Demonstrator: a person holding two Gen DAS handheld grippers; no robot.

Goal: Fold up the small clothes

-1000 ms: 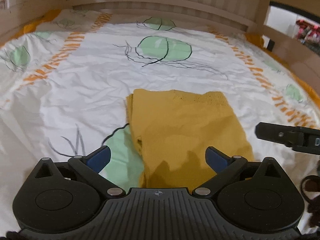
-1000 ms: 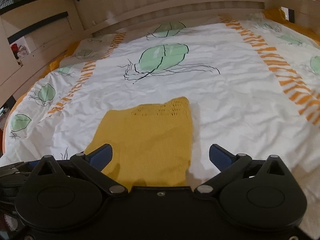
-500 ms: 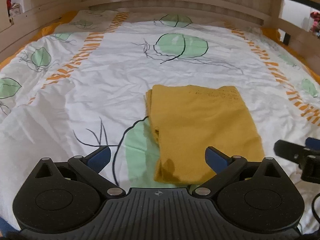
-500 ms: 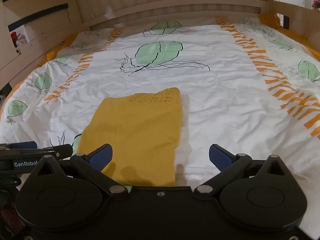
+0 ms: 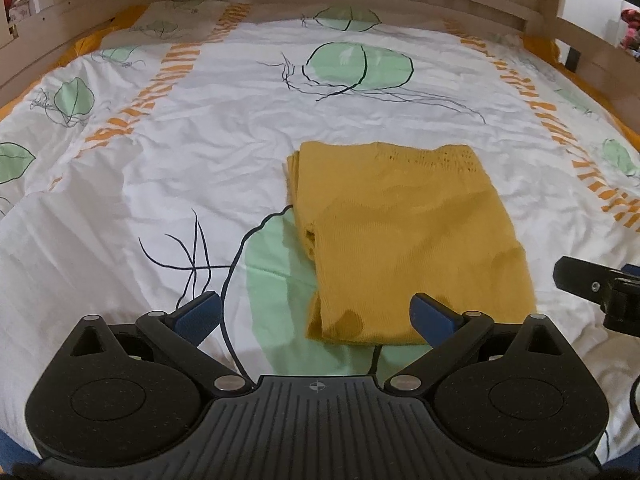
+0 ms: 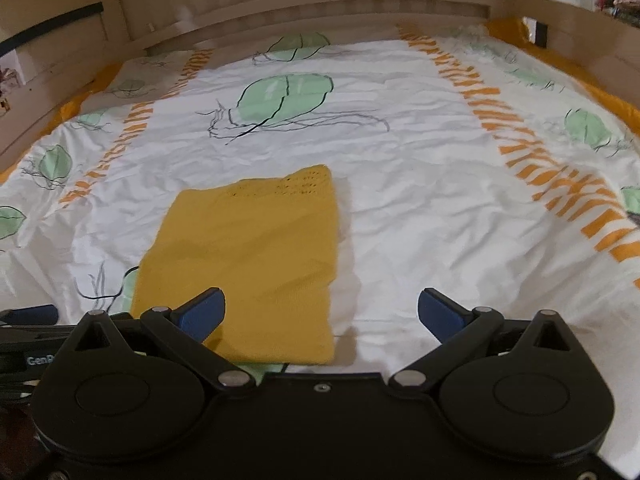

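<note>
**A:** Where are my grippers, and what do they hold?

**B:** Your left gripper (image 5: 316,314) is spread wide and holds nothing; it hovers just short of the near edge of the folded mustard-yellow knit garment (image 5: 404,240). Your right gripper (image 6: 320,314) is also spread and empty, at the garment's (image 6: 252,264) near right corner. The garment lies flat on the white duvet (image 5: 192,160), a tidy rectangle with stacked layers showing along its left edge and an openwork band at its far edge.

**B:** If you fold once more, I'd judge it best to pinch all layers at the two near corners, lift evenly, and lay them onto the far edge so the left-side stack doesn't slip.

**A:** Any writing?

**B:** The left gripper's body, at the garment's near left in the right view, shows white letters "GenR", cut off. The duvet's orange stripes look patterned; no words readable.
</note>
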